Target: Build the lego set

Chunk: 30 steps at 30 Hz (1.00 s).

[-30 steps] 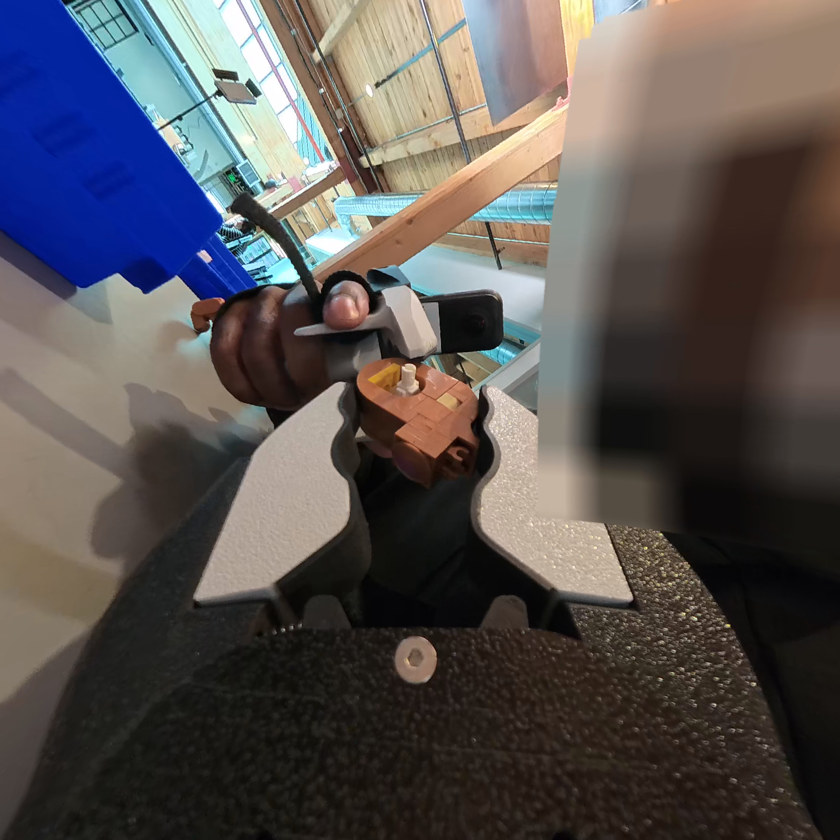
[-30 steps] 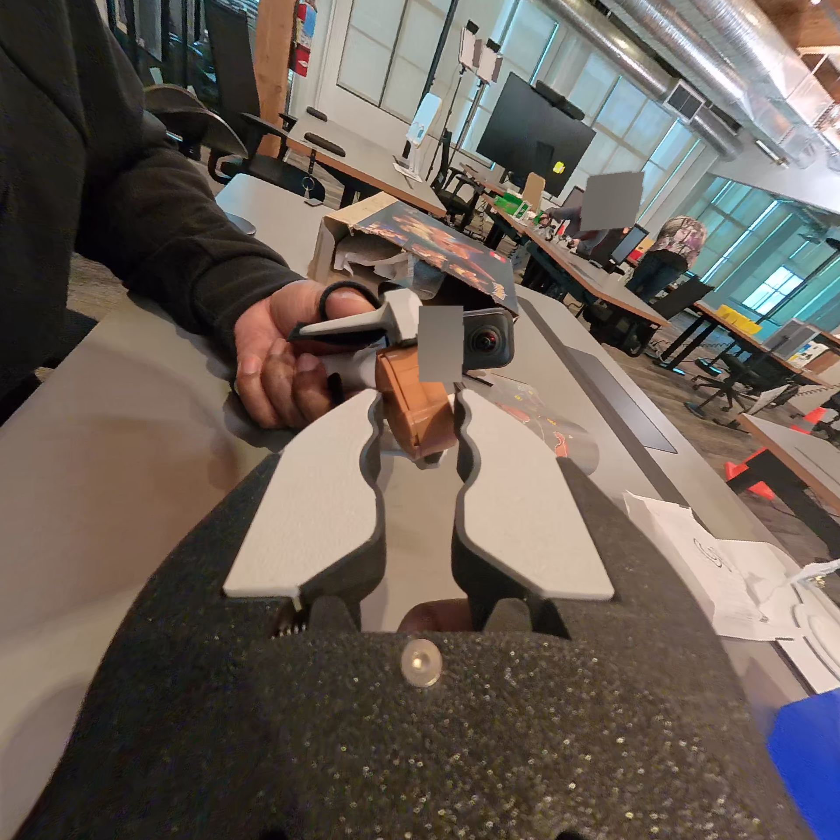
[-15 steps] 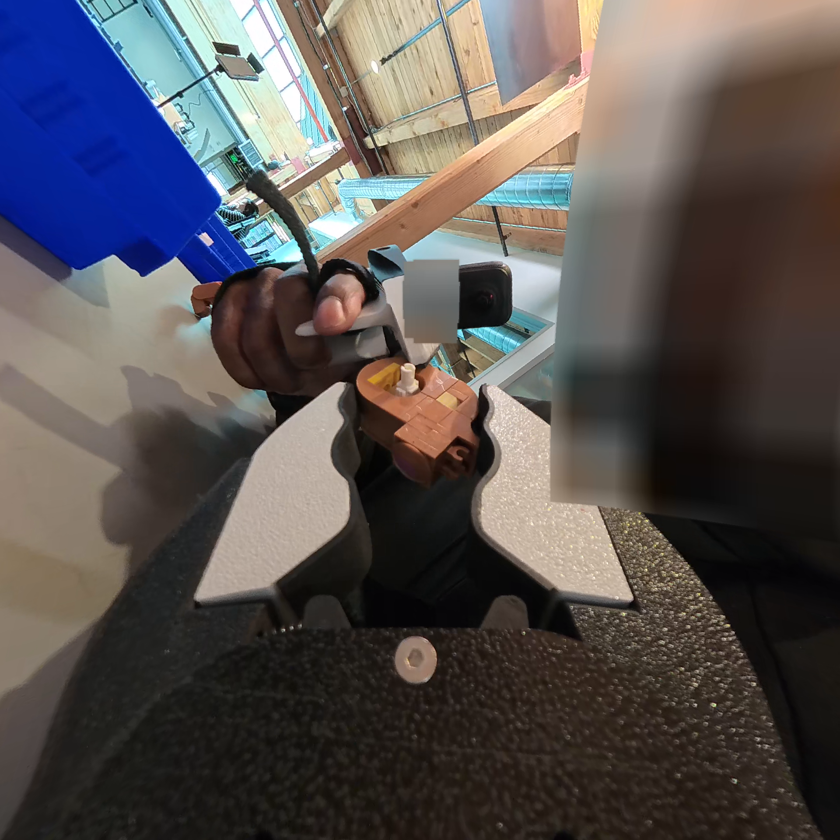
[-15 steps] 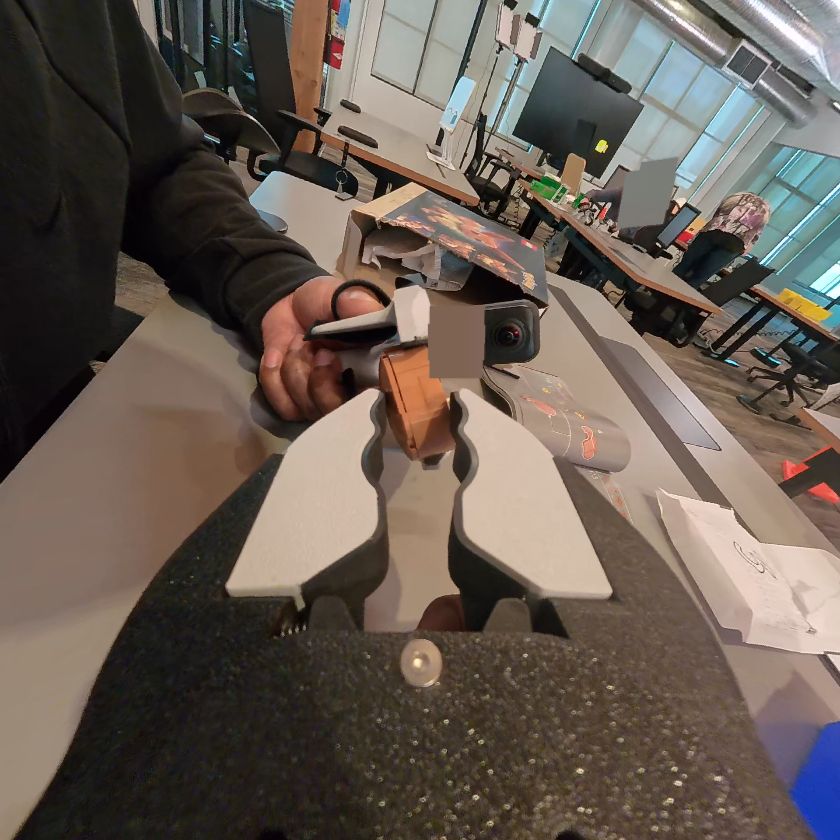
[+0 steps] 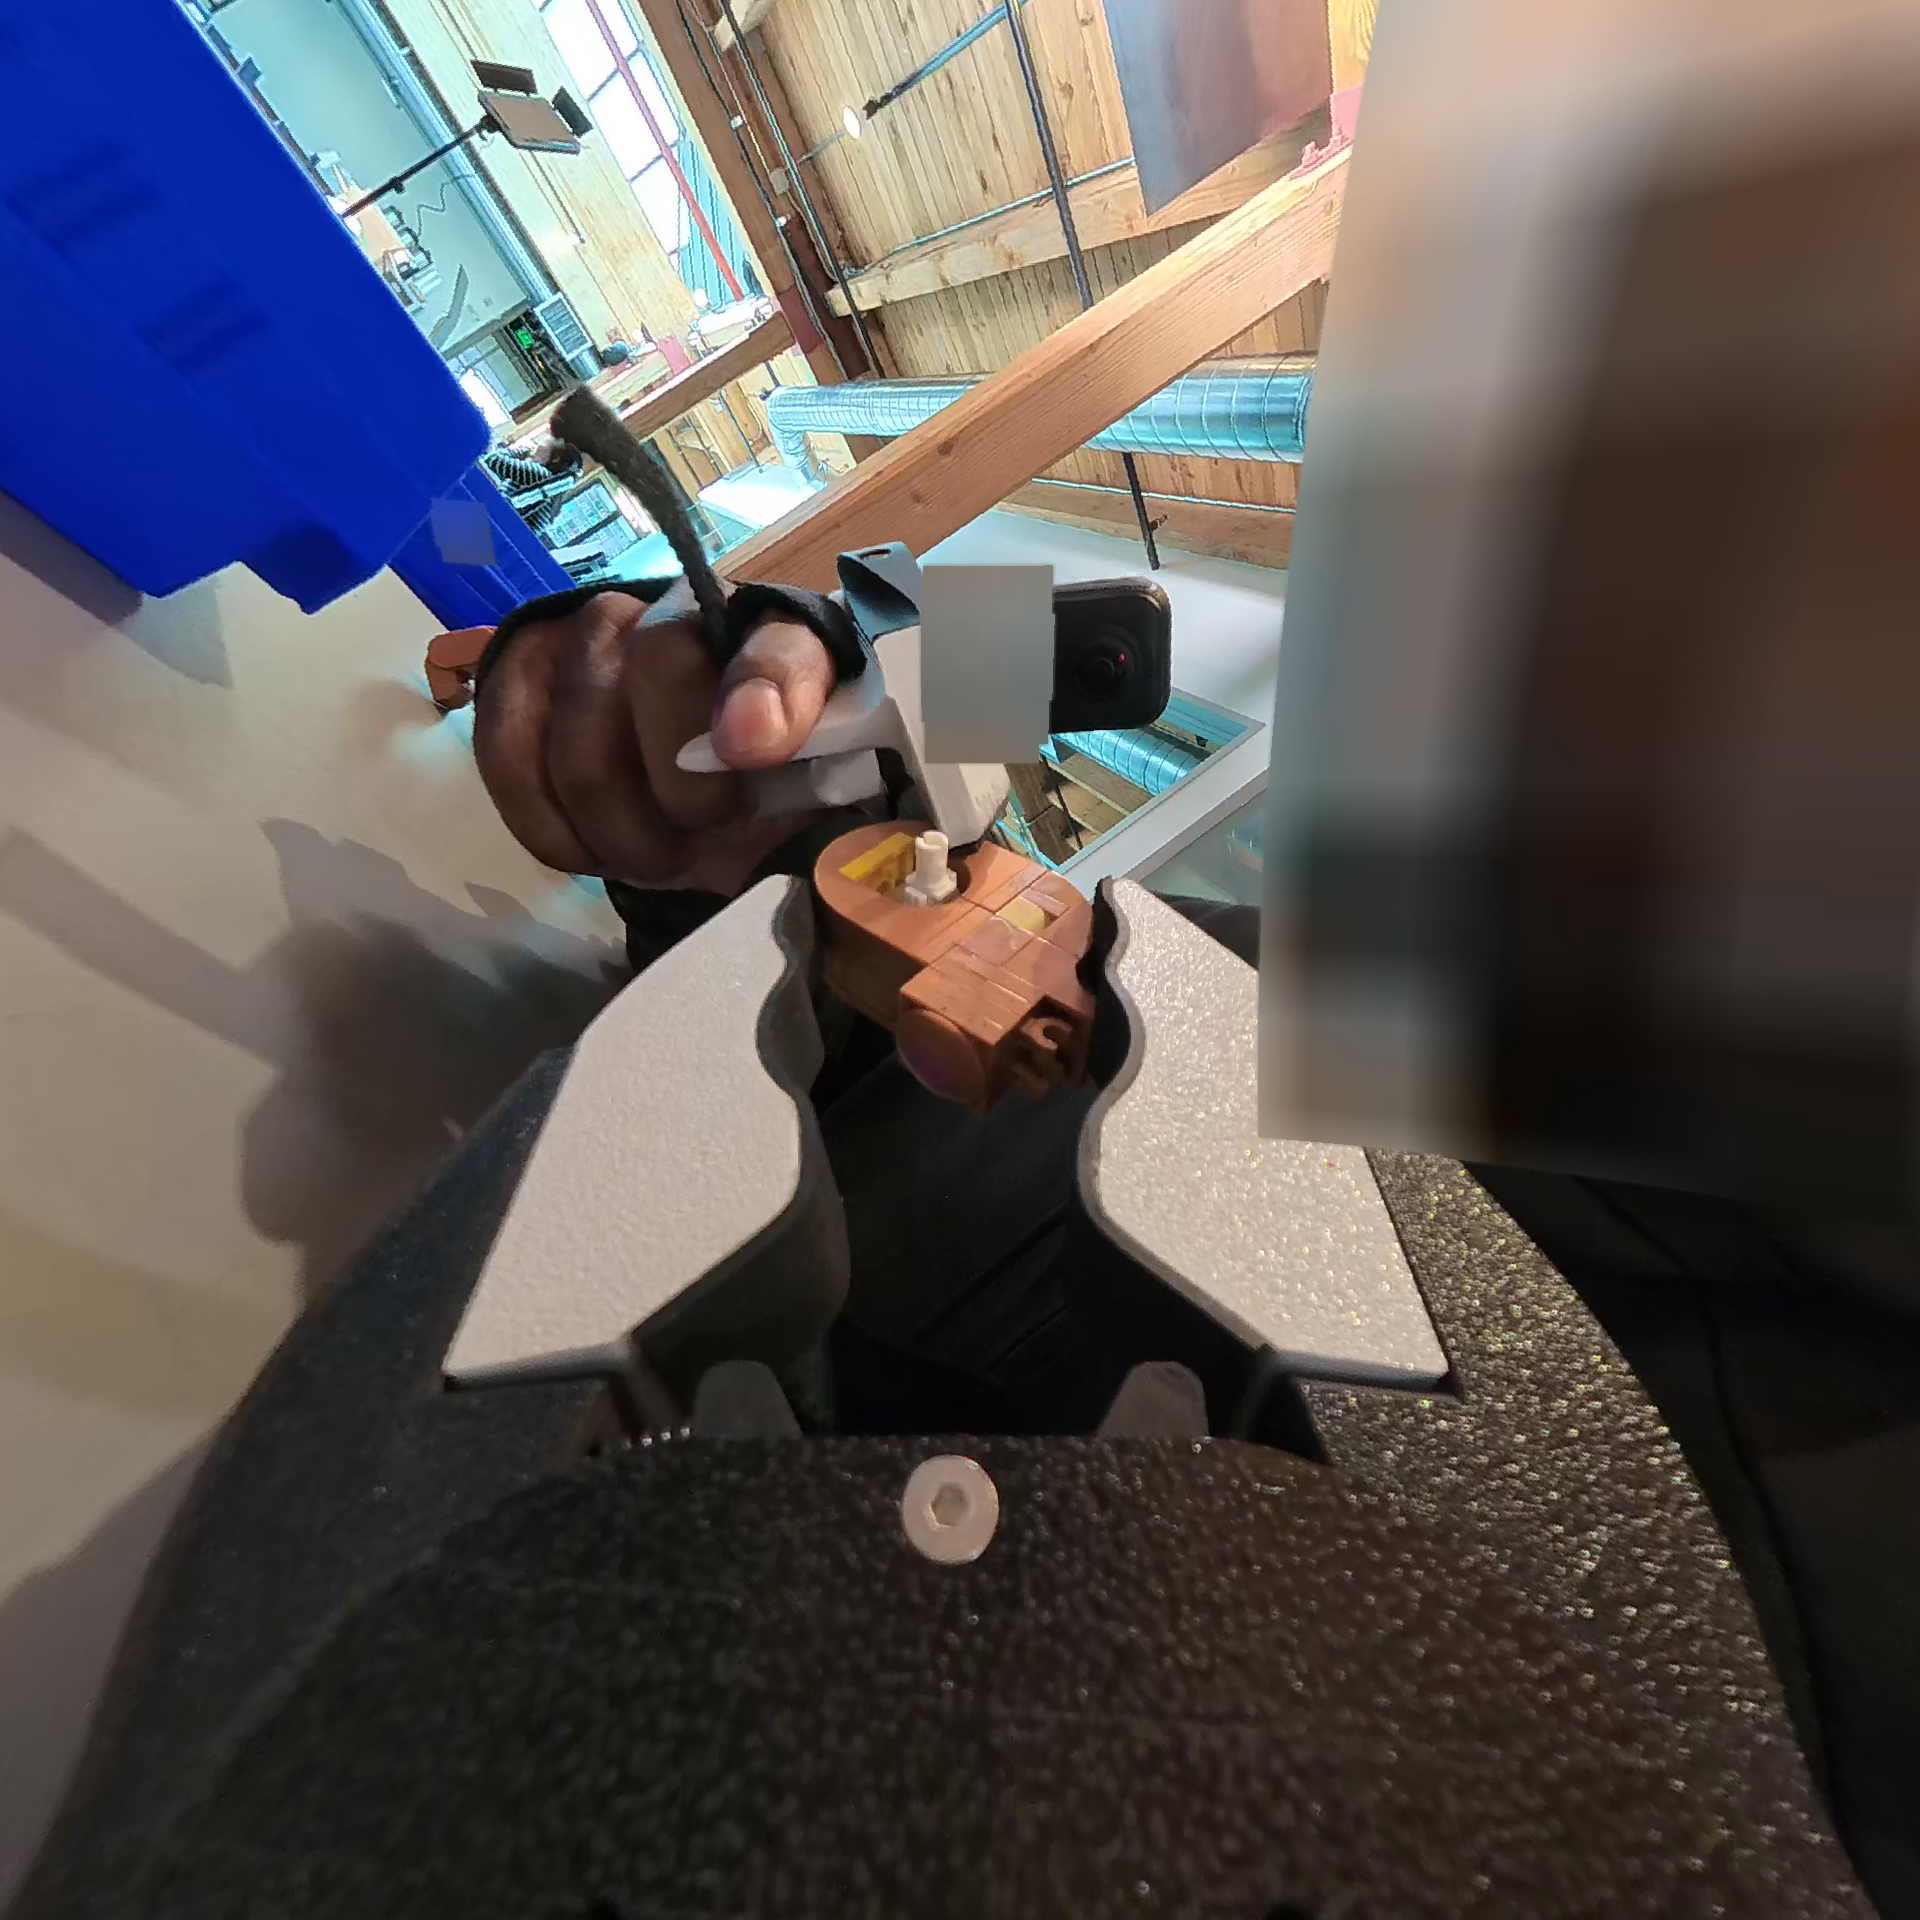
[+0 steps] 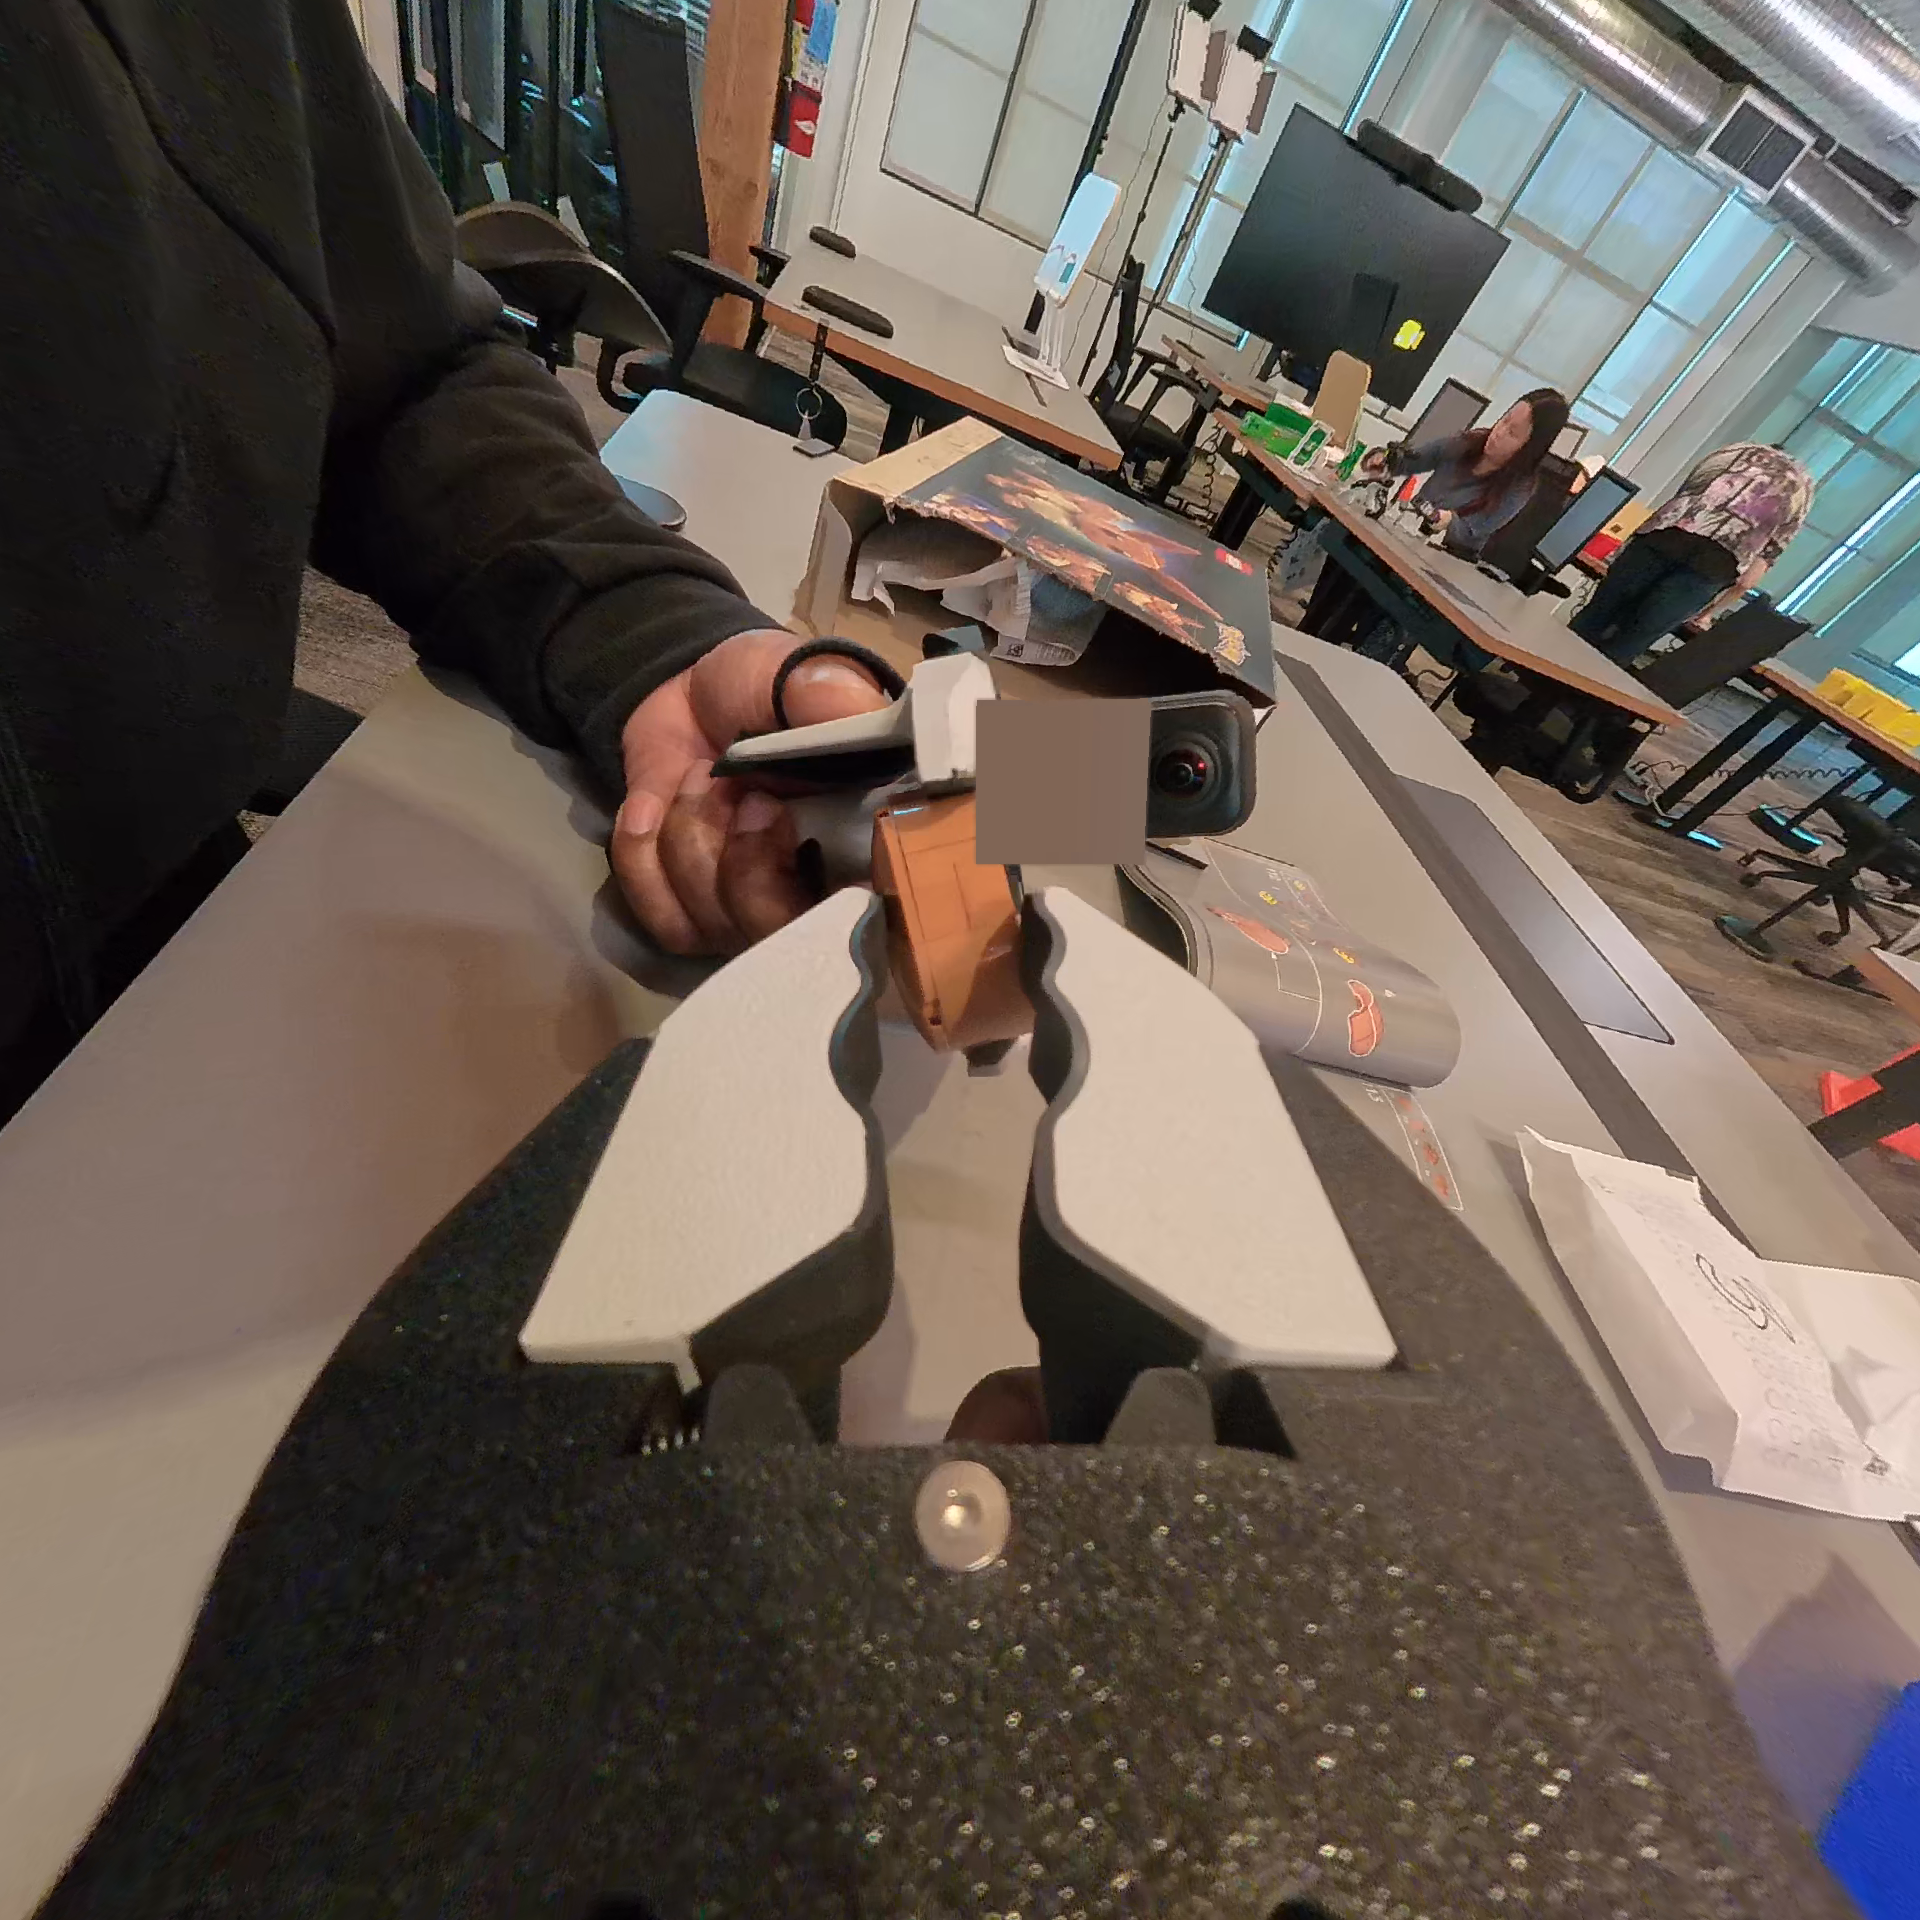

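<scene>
A brown lego assembly [image 5: 977,961] with a yellow patch and a white peg on top sits between the fingers of my left gripper [image 5: 948,904], which is shut on it. In the right wrist view the same brown lego assembly [image 6: 940,935] is clamped between the fingers of my right gripper [image 6: 951,914]. The two grippers face each other and hold it above the grey table [image 6: 364,987]. Each hand and its camera show just beyond the assembly in the other view. The assembly's underside is hidden.
An opened lego box [image 6: 1039,540], a curled instruction booklet [image 6: 1330,987] and a white paper bag [image 6: 1714,1340] lie on the table. Blue bins [image 5: 177,312] stand at the table's far side, with a small brown piece [image 5: 452,665] near them. A dark sleeve [image 6: 468,520] reaches in from the left. My two grippers' fingertips are within a few centimetres of each other.
Both grippers keep their hold on the brown assembly. The pair has shifted and tilted slightly, so the background sits a little differently in both views.
</scene>
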Tool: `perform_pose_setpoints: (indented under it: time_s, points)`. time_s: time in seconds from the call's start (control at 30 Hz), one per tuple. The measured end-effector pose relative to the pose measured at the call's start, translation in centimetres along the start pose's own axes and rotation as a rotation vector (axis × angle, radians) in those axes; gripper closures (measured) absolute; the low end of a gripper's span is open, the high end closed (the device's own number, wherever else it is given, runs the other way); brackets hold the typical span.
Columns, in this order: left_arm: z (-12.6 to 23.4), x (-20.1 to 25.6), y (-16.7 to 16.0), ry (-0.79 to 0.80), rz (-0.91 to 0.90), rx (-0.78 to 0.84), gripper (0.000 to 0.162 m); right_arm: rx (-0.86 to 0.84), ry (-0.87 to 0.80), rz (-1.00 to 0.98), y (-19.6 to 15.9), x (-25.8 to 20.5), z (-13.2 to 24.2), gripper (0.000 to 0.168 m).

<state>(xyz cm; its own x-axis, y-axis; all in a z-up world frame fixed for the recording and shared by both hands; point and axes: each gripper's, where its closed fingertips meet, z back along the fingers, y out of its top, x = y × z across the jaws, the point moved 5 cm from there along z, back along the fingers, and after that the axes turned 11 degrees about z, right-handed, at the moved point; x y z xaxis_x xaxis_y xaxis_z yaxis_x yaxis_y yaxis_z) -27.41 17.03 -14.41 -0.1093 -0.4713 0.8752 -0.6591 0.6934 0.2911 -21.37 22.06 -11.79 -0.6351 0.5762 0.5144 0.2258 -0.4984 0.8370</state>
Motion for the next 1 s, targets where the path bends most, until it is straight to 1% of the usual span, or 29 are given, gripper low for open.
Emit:
perform_pose_setpoints:
  time_s: [0.13, 0.3, 0.37, 0.43, 0.63, 1.0]
  points:
    - [0.12, 0.08, 0.18, -0.018, 0.008, 0.017, 0.112, 0.004, -0.03, -0.001, 0.07, 0.15, -0.02, 0.142]
    - [0.47, 0.55, 0.4, -0.116, 0.053, 0.04, 0.112, 0.016, -0.043, -0.007, 0.1, 0.52, 0.7, 0.138]
    - [0.33, 0.56, 0.16, -0.131, 0.075, 0.015, 0.112, 0.013, -0.046, -0.01, 0.07, 0.6, 0.73, 0.139]
    - [0.18, 0.59, 0.0, -0.145, 0.089, 0.004, 0.112, 0.025, -0.02, -0.011, 0.21, 0.28, 0.69, 0.144]
    - [-0.04, 0.49, -0.26, -0.145, 0.105, -0.017, 0.112, 0.039, 0.017, -0.016, 0.2, 0.07, 0.89, 0.146]
    - [-0.03, 0.46, -0.31, -0.12, 0.073, -0.007, 0.112, 0.035, 0.027, -0.02, 0.13, 0.1, 0.85, 0.146]
